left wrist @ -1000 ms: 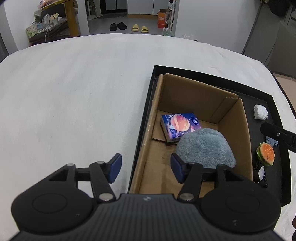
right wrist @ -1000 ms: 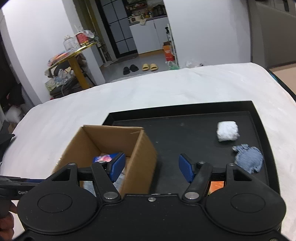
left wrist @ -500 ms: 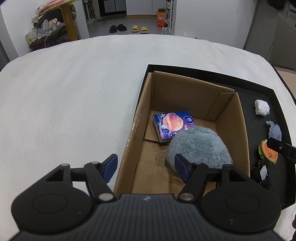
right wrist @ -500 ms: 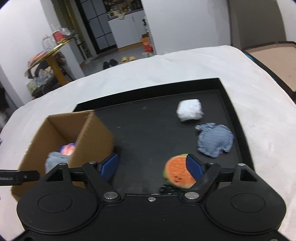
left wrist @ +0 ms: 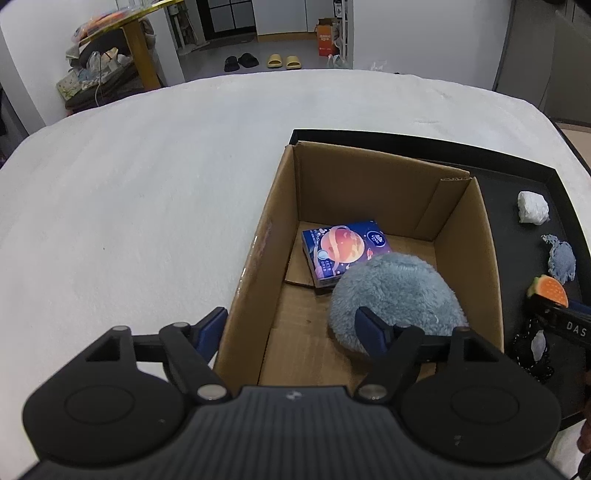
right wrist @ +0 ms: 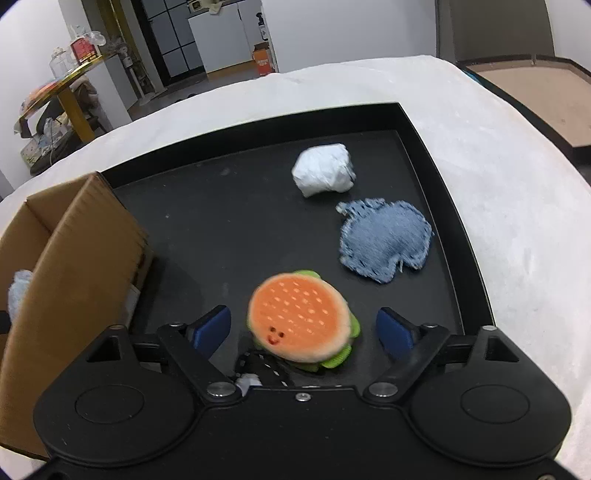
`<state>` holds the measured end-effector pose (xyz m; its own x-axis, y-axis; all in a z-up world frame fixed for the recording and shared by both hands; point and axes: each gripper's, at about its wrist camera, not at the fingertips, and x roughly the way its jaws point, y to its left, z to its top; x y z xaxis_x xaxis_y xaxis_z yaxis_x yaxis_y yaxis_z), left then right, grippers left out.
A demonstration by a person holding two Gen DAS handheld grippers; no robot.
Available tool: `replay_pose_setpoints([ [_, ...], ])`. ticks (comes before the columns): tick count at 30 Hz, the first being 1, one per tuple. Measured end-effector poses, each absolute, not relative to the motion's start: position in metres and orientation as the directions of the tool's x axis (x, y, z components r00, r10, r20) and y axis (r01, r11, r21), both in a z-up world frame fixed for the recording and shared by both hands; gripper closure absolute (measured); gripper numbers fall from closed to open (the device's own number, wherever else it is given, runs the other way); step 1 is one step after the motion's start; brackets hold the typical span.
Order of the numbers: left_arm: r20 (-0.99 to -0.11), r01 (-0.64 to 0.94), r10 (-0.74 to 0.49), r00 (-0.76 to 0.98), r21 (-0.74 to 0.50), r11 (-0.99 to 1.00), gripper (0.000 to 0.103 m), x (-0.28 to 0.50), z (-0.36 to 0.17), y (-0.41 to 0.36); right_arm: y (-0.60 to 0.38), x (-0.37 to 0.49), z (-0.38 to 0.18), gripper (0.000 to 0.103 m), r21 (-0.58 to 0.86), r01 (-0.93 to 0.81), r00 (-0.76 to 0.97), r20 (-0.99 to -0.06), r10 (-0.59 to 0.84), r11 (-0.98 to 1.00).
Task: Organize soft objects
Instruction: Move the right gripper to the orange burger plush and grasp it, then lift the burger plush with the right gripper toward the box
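We hold right gripper (right wrist: 304, 328) low over black tray (right wrist: 443, 192), pointing forward. Its blue fingers (right wrist: 212, 326) wide apart, one on each side of burger toy (right wrist: 299, 317), not touching it. Burger toy sits on tray near brown box (right wrist: 74, 266). Past it we see blue denim pad (right wrist: 384, 240) and white bundle (right wrist: 325, 173), both on tray.

We hold left gripper (left wrist: 291, 328) above brown box, tipped down. Fingers wide apart, gripping nothing. Inside box: fluffy gray toy (left wrist: 395, 291) leaning on planet picture packet (left wrist: 343, 247).

White walls (left wrist: 424, 33), yellow-legged side table (left wrist: 142, 55)
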<state>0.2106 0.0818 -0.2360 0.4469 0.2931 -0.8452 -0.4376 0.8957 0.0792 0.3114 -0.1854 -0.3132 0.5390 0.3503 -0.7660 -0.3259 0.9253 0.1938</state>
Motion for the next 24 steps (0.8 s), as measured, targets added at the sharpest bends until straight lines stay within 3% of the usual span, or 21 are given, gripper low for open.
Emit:
replay_pose_setpoints([
  [1, -0.844, -0.435, 0.298, 0.445, 0.086, 0.896, 0.028, 0.211, -0.236, 0.080, -0.188, 0.310, -0.314, 0.026, 0.188, -0.327, 0.545, -0.763, 0.347, 0.926],
  [3, -0.843, -0.436, 0.304, 0.444, 0.093, 0.895, 0.028, 0.212, -0.236, 0.079, -0.192, 0.308, -0.313, 0.044, 0.164, -0.327, 0.559, -0.761, 0.330, 0.931],
  [5, -0.842, -0.439, 0.309, 0.443, 0.096, 0.893, 0.028, 0.212, -0.237, 0.078, -0.199, 0.309, -0.310, 0.052, 0.161, -0.309, 0.565, -0.762, 0.317, 0.937],
  [24, -0.832, -0.447, 0.319, 0.453, 0.098, 0.889, 0.028, 0.210, -0.230, 0.080, -0.213, 0.301, -0.279, 0.054, 0.231, -0.302, 0.593, -0.714, 0.372, 0.925],
])
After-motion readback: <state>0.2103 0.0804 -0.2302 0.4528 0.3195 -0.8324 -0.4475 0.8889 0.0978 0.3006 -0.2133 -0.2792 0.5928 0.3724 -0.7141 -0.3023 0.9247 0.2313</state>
